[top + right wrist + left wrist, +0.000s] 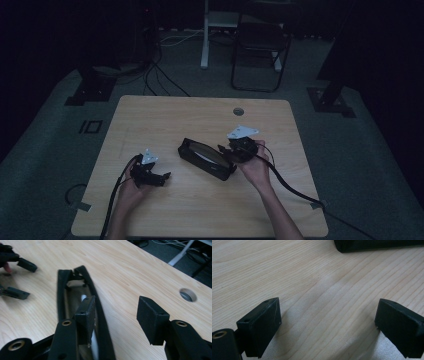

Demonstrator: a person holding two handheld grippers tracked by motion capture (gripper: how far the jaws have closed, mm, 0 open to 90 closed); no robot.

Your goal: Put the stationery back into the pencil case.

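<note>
Long black fabric case point(206, 158), top open, lies slantwise mid light wooden table point(165, 115): the main obstacle. Bare wood all round it: far half free except a round grey cable hole point(238, 111), near edge free btw the forearms. Left gripper point(162, 179), jaws wide, sits apart from case w/ bare wood between. Right gripper point(117, 315) straddles case's near wall, one jaw inside.

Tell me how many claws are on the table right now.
2. The left claw sits near the table's front left, open. The right claw is at the black case's right end, open.
</note>
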